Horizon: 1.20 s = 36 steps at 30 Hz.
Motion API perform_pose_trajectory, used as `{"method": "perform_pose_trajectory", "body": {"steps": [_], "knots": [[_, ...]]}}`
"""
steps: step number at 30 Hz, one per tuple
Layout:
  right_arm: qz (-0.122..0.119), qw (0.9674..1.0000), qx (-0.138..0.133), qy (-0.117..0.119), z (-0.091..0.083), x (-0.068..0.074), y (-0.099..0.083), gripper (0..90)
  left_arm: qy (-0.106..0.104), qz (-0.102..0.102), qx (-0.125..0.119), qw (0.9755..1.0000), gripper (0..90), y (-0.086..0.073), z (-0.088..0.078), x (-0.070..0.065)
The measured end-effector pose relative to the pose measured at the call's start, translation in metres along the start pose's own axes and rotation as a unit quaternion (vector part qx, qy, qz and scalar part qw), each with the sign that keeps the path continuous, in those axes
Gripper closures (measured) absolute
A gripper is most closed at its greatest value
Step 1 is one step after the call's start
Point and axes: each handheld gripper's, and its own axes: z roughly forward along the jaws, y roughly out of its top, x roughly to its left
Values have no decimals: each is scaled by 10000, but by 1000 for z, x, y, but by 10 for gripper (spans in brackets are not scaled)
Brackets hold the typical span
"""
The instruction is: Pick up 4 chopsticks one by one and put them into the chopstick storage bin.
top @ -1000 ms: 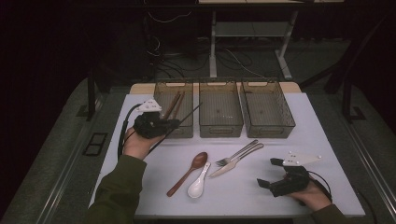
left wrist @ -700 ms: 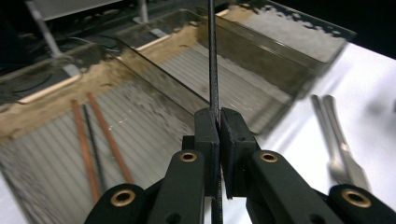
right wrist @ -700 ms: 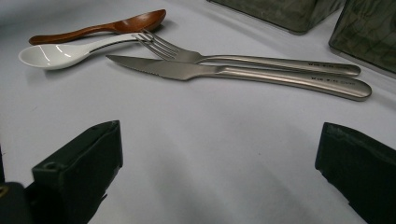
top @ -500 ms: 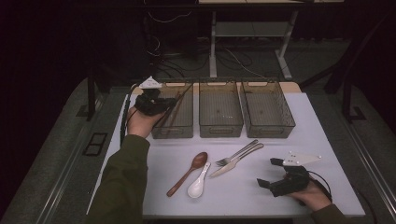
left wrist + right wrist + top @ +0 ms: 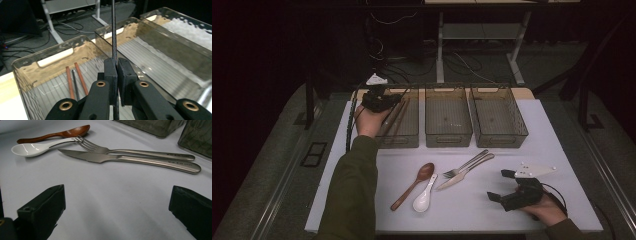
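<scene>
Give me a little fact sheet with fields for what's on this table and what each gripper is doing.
Left gripper: shut on a black chopstick, held over the left bin
Already in left bin: two reddish-brown chopsticks and a dark one between them
Middle bin: empty
Right bin: empty
Right gripper: open, holding nothing, low over the table
On the table: wooden spoon, white spoon, fork, knife

Black chopstick (image 5: 114,32), brown wooden spoon (image 5: 414,183), white spoon (image 5: 424,197), silver knife (image 5: 130,160).
</scene>
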Motion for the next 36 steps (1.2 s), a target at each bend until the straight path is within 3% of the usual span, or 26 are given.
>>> {"method": "perform_pose_trajectory", "body": {"steps": [5, 12, 14, 21, 36], "knots": [[-15, 10000, 1, 9, 0, 1, 0, 5, 89, -87, 157, 9998, 854, -10, 11, 9], [-19, 10000, 31, 13, 1, 1, 0, 5, 175, -253, 445, 9985, 853, -24, 28, 10], [-15, 10000, 29, 12, 0, 1, 0, 5, 304, -191, 561, 9978, 853, -25, 31, 9], [-24, 10000, 18, 21, 0, 1, 0, 5, 370, -402, 603, 9967, 845, -24, 33, 11], [-13, 10000, 34, 14, 0, 1, 0, 5, 402, -371, 659, 9963, 633, -25, 29, 12]]}}
